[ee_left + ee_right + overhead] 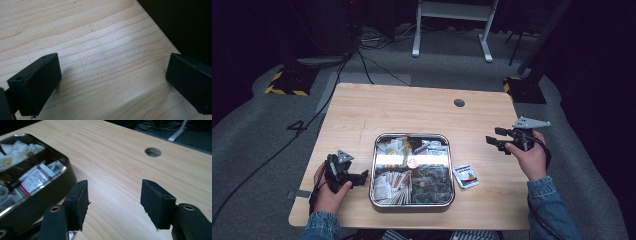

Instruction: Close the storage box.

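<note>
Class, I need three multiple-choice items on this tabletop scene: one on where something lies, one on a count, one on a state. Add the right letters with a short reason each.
1. Where does the small packet lie?
A. inside the tray
B. on the table just right of the tray
C. on the floor

2. How many grippers are held over the table?
A. one
B. two
C. three

3. How do the right gripper's jaws stand?
A. apart with nothing between
B. shut on a packet
C. shut on the tray rim

Answers: 1 B, it lies beside the metal tray; 2 B, left gripper and right gripper; 3 A, bare table shows between them.
</note>
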